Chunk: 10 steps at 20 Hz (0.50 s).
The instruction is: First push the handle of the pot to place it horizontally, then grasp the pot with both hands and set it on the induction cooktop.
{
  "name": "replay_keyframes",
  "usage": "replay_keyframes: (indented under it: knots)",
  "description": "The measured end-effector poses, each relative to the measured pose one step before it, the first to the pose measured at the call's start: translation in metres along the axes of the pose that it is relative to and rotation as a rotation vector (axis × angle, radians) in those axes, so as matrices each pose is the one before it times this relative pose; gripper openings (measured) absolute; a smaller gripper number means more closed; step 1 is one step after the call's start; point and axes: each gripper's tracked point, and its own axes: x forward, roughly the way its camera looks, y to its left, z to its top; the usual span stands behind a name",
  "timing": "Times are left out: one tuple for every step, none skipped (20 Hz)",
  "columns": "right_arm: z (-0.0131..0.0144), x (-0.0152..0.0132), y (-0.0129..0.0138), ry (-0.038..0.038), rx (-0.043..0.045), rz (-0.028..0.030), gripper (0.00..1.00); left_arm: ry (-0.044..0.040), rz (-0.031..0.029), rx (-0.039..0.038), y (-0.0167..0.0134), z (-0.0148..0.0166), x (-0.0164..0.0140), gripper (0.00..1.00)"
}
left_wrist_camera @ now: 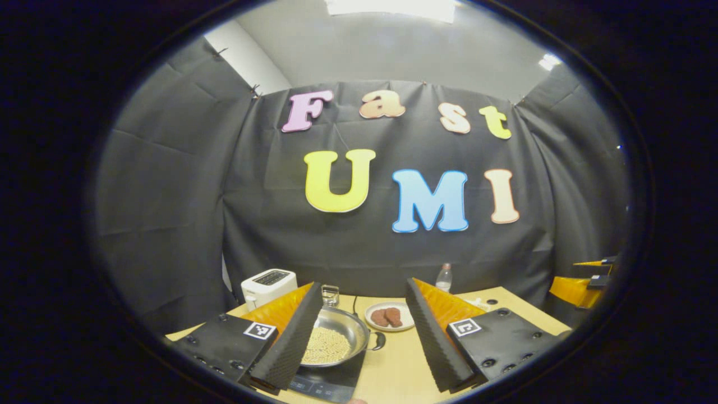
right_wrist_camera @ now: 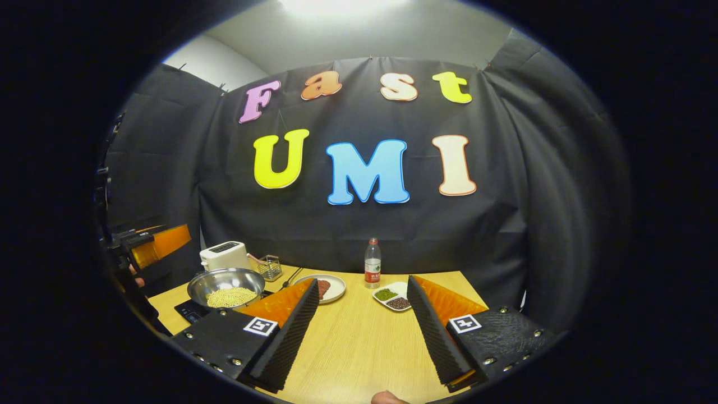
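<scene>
Your pot (left_wrist_camera: 335, 336) already sits on the induction cooktop (left_wrist_camera: 328, 381), which lies at the near left corner of the desk (left_wrist_camera: 401, 359). From these views the placing looks done, though you cannot see how squarely the base is centred on the cooktop. The pot is a shallow steel bowl holding a layer of small pale beans (left_wrist_camera: 326, 345). Judge it as stiff, smooth and probably slippery on its wall, and fairly weighty with that load; tilt it and the beans will slide or spill. If you need to shift it, take it by the small dark side handle (left_wrist_camera: 379, 340) on the right of the pot and by the rim opposite, and keep it level.

Your left hand-held gripper (left_wrist_camera: 363, 336) stands wide open with nothing between its fingers; the pot shows partly behind the left finger, and you cannot tell from here how far above it you are. Your right hand-held gripper (right_wrist_camera: 363, 331) is also spread wide and holds nothing, over bare desk to the right of the pot.

Around the pot: a white toaster (right_wrist_camera: 225, 256) just behind it, a small wire basket (right_wrist_camera: 271, 267) behind and to the right, a plate of brown patties (left_wrist_camera: 389, 317) close on its right, then farther right a water bottle (right_wrist_camera: 372, 264) and a divided dish of green and dark beans (right_wrist_camera: 392, 297). The plate is the nearest thing to knock.
</scene>
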Motion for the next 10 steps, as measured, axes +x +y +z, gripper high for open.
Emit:
replay_keyframes:
  knots:
    - [0.00363,-0.00815,-0.00452,-0.00863,-0.01052,0.00225,0.95,-0.00973,-0.00777,-0.00393,-0.00688,0.00651,-0.01127,0.96]
    - [0.00481,-0.0073,-0.00288,-0.01601,-0.00958,0.00192,0.96,-0.00218,-0.00555,-0.00165,-0.00617,0.00235,-0.00984,1.0]
    - [0.00404,-0.006,-0.00262,-0.01385,-0.00514,-0.00546,0.96,-0.00306,-0.00401,0.00328,-0.00342,0.00223,-0.0097,1.0]
    - [0.00064,-0.00569,0.00069,-0.00347,0.00065,-0.0003,0.95,0.00008,0.00163,0.00554,-0.00169,0.00271,-0.008,1.0]
    - [-0.00047,-0.00479,0.00301,0.00458,0.00458,0.00632,0.95,-0.00448,-0.00224,0.00254,-0.00006,0.00259,-0.00813,1.0]
    - [0.00012,-0.00408,0.00157,0.0002,0.0047,-0.00111,0.95,-0.00691,-0.00677,-0.00123,-0.00179,0.00298,-0.00622,0.97]
    - [0.00218,-0.00256,0.00023,-0.00771,0.00314,-0.0092,0.95,0.00023,-0.00507,0.00122,0.00046,0.00209,-0.00437,0.95]
    - [0.00171,-0.00148,-0.00075,-0.00521,0.00517,-0.01334,0.96,0.00142,-0.00262,0.00503,0.00238,-0.00026,-0.00514,0.92]
    - [0.00145,-0.00157,0.00141,-0.00152,0.01185,-0.00787,0.96,0.00051,0.00004,0.00691,0.00395,0.00132,-0.0053,0.94]
    - [0.00036,-0.00086,0.00356,-0.0011,0.01322,-0.00205,0.95,0.00158,-0.00017,0.00299,0.00244,0.00024,-0.00235,0.95]
